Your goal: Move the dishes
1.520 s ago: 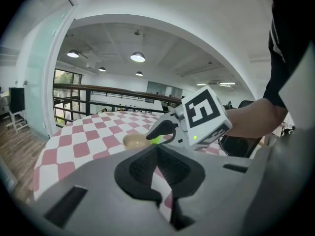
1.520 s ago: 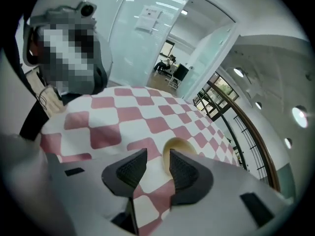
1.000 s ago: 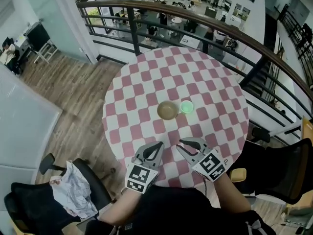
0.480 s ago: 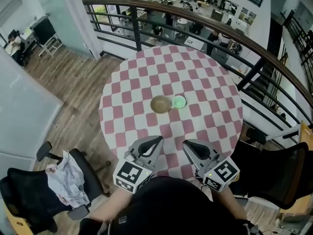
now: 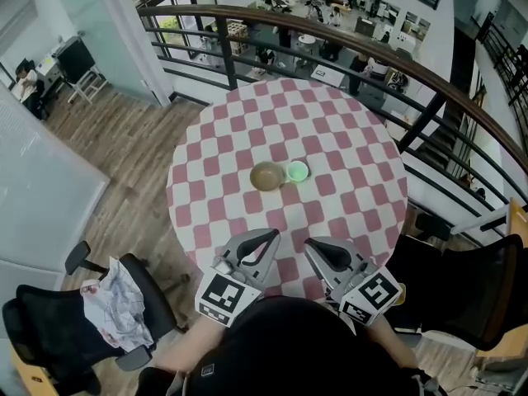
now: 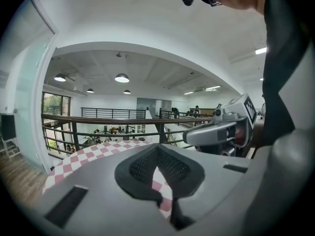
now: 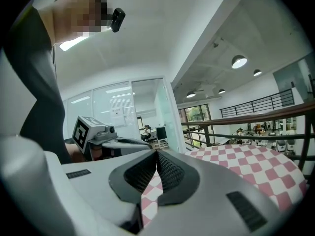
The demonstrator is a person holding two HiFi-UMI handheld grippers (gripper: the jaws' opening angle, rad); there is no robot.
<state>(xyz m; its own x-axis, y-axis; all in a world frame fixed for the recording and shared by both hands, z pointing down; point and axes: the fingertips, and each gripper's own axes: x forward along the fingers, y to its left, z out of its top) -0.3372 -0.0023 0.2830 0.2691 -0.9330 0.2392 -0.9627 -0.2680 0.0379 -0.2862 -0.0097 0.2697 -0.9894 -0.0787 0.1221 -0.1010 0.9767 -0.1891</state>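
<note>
Head view, dishes: a tan round bowl and a small green round dish are seen just beside each other near the middle of the tabletop, the green one on the right; both are upright and appear empty.
Head view, surface: a pink-and-white checked round tabletop carries only these two.
Head view, room: a dark curved railing runs past the far edge; a wooden floor and a black office chair lie to the left.
Head view, grippers: the left gripper and right gripper are held over the near edge, well apart from the dishes.
Left gripper view, jaws: the tips are pressed together on nothing; checked cloth is seen below them.
Left gripper view, room: railing and round ceiling lamps are shown.
Right gripper view, jaws: just drawn together, the tips now meet with nothing between.
Right gripper view, room: a glass wall is seen at the left.
</note>
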